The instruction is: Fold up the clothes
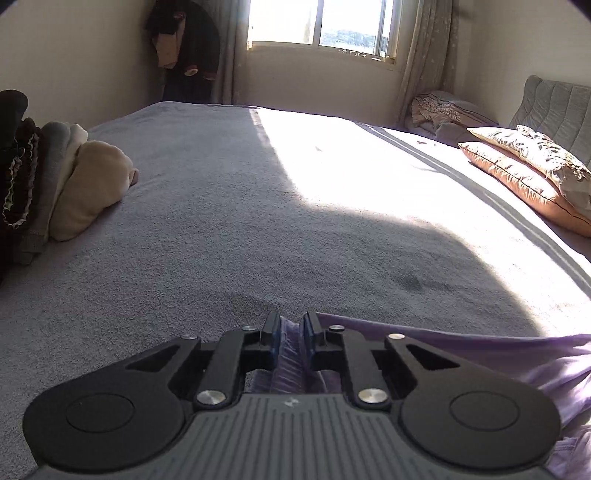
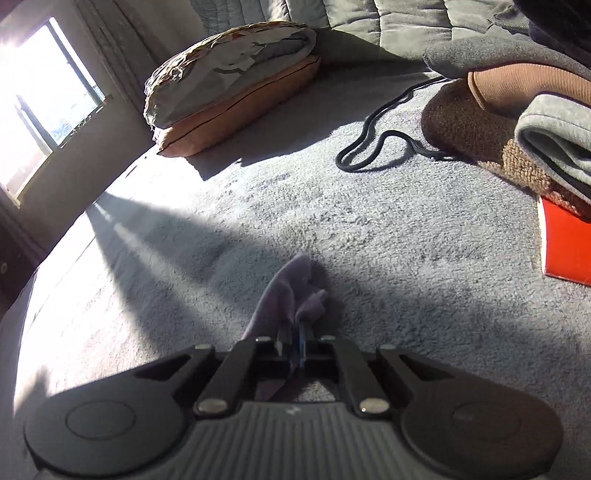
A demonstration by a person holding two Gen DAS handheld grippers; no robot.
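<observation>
The left gripper (image 1: 291,325) pinches a ribbed edge of the purple garment (image 1: 498,358), which trails rightward over the bed (image 1: 221,221). The right gripper (image 2: 297,332) pinches another bunched corner (image 2: 291,291), equally near.

Home bedroom. Wide bed (image 1: 229,221) under a grey fleecy cover fills most of both views. Padded grey headboard (image 1: 554,107) at far right, two stacked pillows (image 1: 532,166) against it, upper one in a crumpled patterned case, lower one tan. Window (image 1: 319,22) in far wall, daylight falling in a bright patch across the bed; patterned curtains (image 1: 428,62) hanging either side. Dark garments (image 1: 184,48) hung in far left corner. Stack of folded clothes (image 1: 55,184) on left edge of bed. Black cord (image 2: 376,144) and more heaped clothing (image 2: 517,122) near the headboard in right wrist view.
</observation>
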